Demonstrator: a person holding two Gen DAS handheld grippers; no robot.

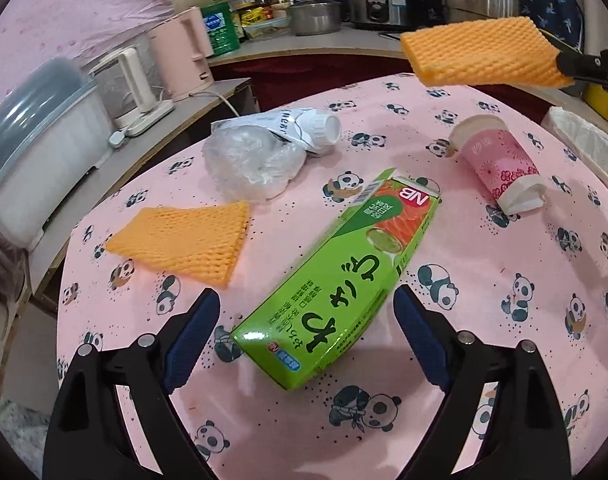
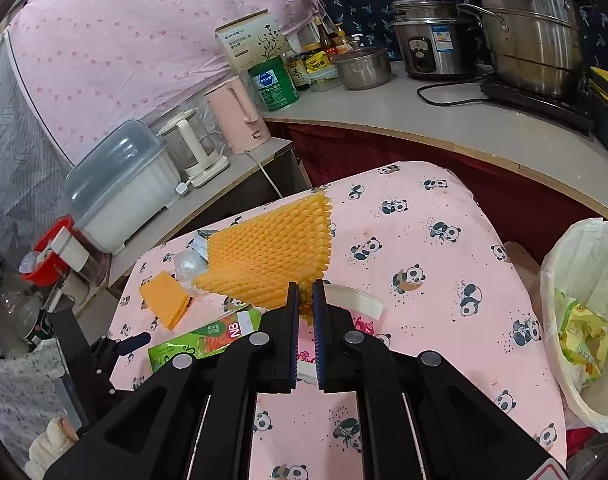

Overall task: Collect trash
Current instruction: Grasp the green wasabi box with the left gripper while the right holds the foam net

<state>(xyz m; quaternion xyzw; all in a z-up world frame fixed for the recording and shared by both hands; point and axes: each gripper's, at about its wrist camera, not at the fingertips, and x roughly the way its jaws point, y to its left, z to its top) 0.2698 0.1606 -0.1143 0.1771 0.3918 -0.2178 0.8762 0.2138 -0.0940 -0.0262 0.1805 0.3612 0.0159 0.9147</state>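
My right gripper (image 2: 306,288) is shut on an orange foam net (image 2: 272,248) and holds it in the air above the table; it also shows in the left wrist view (image 1: 484,52). My left gripper (image 1: 306,300) is open, its fingers on either side of the near end of a green carton (image 1: 340,280) lying on the pink panda tablecloth (image 1: 484,320). A second orange foam net (image 1: 184,240), a crumpled clear plastic bag with a white pouch (image 1: 264,148) and a pink paper cup (image 1: 500,160) on its side lie on the table.
A white-lined trash bin (image 2: 584,320) with wrappers stands off the table's right edge. Counters behind and left hold kettles (image 1: 184,60), a dish box (image 1: 36,160), pots (image 2: 532,28) and a rice cooker (image 2: 428,40).
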